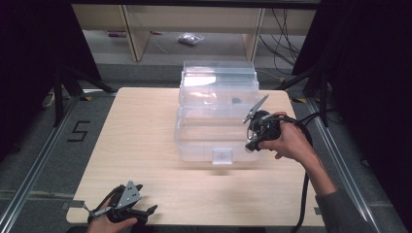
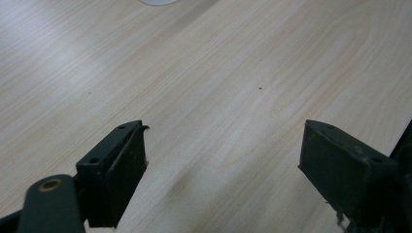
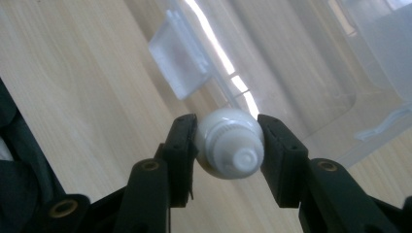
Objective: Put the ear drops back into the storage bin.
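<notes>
Right gripper (image 3: 227,145) is clamped on a small white ribbed-cap bottle or tube end (image 3: 229,143), one pad pressing each side so the nozzle points back toward the camera. In the high view that gripper (image 1: 252,144) hangs at about 4 o'clock of the clear plastic storage box (image 1: 216,114), just beside its front right corner and above the wooden table (image 1: 141,131). The box's front latch tab (image 3: 180,58) sits at 11 o'clock from the held piece in the right gripper view.

Left gripper (image 2: 221,165) stands wide open with nothing between its jaws, resting low over bare tabletop; in the high view it (image 1: 145,211) lies at 7 o'clock of the box, well apart from it.

Risks, as I judge them: the white piece is round and smooth, gripped only across its narrow sides, so a tilt of the hand could let it roll out of the pads. Carried toward the box, it could strike the transparent rim, which is hard to see, and be knocked loose. The light box has no hand steadying it and could slide if bumped.
</notes>
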Tool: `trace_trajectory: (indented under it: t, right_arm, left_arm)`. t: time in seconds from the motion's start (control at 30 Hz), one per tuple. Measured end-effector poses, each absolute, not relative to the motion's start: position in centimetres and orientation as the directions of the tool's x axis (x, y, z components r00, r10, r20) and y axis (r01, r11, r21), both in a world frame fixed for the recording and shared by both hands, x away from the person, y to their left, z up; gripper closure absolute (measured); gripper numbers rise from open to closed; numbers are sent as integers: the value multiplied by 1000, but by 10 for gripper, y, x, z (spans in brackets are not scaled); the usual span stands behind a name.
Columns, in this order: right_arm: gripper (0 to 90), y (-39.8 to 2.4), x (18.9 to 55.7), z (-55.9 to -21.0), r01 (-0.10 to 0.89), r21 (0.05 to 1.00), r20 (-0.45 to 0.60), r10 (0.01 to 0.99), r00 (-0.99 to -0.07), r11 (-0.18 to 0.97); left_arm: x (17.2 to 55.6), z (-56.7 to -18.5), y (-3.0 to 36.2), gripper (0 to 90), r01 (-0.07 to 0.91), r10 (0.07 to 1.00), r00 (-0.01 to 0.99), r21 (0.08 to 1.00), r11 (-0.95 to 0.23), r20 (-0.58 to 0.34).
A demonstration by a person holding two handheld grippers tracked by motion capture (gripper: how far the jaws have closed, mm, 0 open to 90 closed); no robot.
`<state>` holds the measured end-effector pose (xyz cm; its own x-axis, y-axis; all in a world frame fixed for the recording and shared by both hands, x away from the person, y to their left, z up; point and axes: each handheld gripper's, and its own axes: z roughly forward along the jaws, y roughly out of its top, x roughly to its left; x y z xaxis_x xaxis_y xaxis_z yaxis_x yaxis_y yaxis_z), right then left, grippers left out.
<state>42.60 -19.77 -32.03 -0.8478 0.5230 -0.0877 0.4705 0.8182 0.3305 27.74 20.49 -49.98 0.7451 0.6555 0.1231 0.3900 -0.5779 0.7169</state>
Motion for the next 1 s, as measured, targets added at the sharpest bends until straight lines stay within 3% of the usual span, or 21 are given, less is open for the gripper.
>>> trace_trajectory:
  t: [0.6,1.0]
  right_arm:
    - [601,-206,469,-326,546,318,-65,592,-803,775]
    - [601,-207,498,-349,600,270,-52,633,-772,753]
  left_arm:
    - [277,-500,204,165,401,666,738,722,-564,110]
    - [278,-501,204,165,392,664,737,723,-570,124]
